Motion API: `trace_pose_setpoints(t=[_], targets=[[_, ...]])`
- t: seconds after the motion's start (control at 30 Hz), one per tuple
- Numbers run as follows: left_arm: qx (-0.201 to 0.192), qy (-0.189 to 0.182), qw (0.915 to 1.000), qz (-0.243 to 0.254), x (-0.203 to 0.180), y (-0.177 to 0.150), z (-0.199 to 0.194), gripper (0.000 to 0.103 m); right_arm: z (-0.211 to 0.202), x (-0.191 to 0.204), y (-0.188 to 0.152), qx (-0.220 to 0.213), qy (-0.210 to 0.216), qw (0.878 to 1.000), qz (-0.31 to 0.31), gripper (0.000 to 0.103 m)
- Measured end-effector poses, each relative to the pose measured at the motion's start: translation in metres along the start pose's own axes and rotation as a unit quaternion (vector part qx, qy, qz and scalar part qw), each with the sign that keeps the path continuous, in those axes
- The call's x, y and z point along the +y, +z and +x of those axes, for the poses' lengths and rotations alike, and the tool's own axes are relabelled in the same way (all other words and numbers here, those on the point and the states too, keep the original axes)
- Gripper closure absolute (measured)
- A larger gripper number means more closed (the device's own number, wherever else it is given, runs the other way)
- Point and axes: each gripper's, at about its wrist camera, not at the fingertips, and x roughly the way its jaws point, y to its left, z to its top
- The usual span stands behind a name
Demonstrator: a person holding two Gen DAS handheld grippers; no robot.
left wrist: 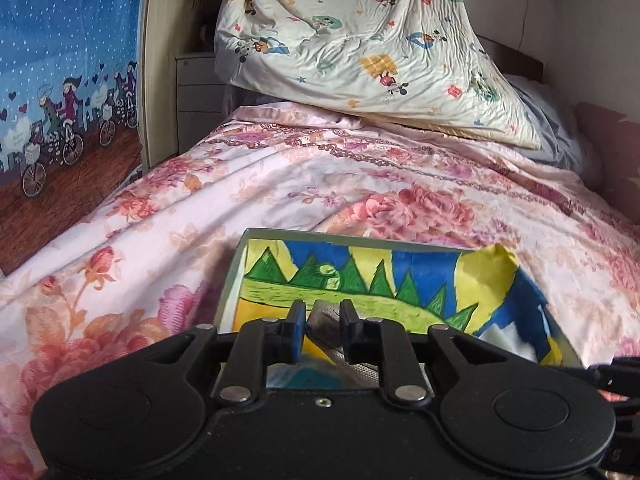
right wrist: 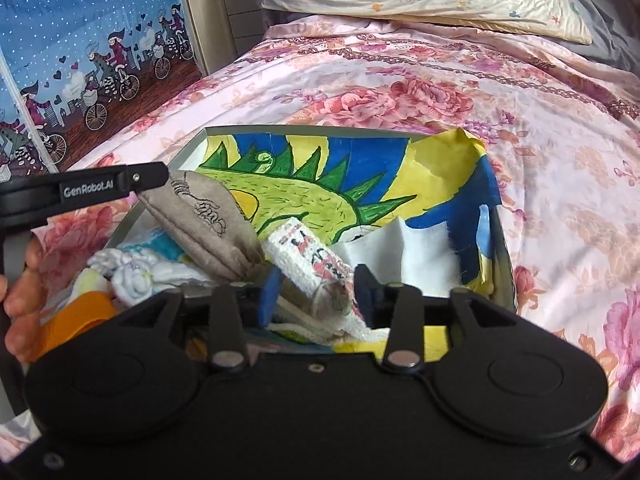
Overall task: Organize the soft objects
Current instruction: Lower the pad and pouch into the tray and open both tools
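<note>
In the open box (right wrist: 505,240) on the floral bed (right wrist: 440,80), most soft things already sit, and I judge little is left: my left claw (left wrist: 323,322) grips the beige pouch (right wrist: 208,220), my right claw (right wrist: 316,294) loosely straddles the white rolled cloth (right wrist: 308,256).

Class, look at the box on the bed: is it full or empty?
Partly full. The box holds a beige pouch, a white rolled cloth and white socks, with bare space at its right.
</note>
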Motion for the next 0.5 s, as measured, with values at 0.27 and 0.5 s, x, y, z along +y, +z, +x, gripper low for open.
trace_pose_setpoints(t=[0.27,0.5], targets=[[0.006,0.003,1.0000,0.004,0.007,-0.004,-0.018,0.070,-0.010,0.003,-0.004,-0.010,0.007,1.000,0.010,0.054],[-0.023,-0.026,0.9992,-0.021,0.019,-0.006,-0.055,0.044,-0.050,0.003,-0.011,-0.036,0.019,0.999,0.018,0.031]])
